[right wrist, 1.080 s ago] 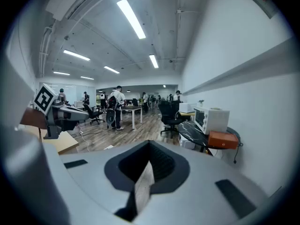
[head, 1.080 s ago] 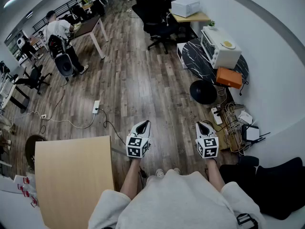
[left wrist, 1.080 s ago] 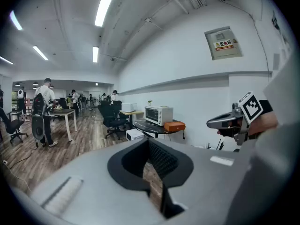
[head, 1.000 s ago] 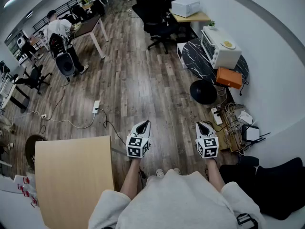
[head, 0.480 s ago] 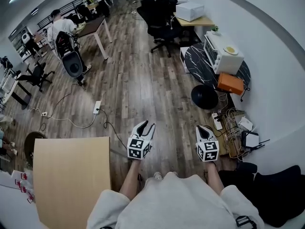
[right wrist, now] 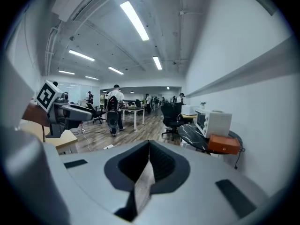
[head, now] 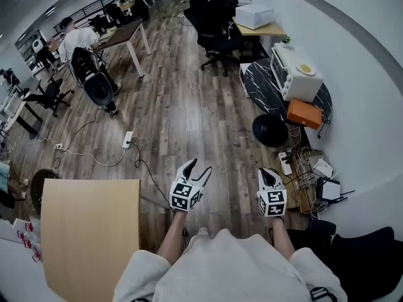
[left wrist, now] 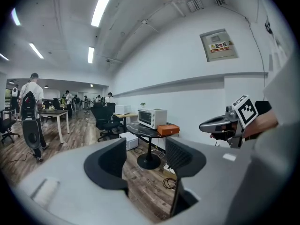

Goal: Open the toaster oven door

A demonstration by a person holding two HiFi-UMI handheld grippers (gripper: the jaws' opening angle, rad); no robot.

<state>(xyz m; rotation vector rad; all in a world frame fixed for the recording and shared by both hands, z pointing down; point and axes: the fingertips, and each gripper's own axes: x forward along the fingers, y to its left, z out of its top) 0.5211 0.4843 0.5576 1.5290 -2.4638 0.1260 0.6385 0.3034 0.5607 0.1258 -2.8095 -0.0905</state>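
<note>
The white toaster oven (head: 295, 73) stands with its door closed on a round black marble table (head: 261, 87) by the right wall, far ahead of both grippers. It also shows as the toaster oven (left wrist: 152, 118) and the toaster oven (right wrist: 213, 123) in the two gripper views. My left gripper (head: 196, 167) hangs over the wood floor with its jaws opening and nothing between them; in its own view the left gripper (left wrist: 146, 156) frames only floor. My right gripper (head: 267, 172) is shut and empty, as is the right gripper (right wrist: 149, 161) in its own view.
An orange box (head: 304, 113) lies on the table beside the oven. A black round stool (head: 269, 131) stands in front of it, with cables and a power strip (head: 301, 162) by the wall. Black office chairs (head: 214, 17) are behind, a wooden desk (head: 91, 231) at my left, and people sit at far desks.
The left gripper's jaws have gone from shut to wide apart. Both grippers and the head view have shifted slightly forward. The right gripper stays shut.
</note>
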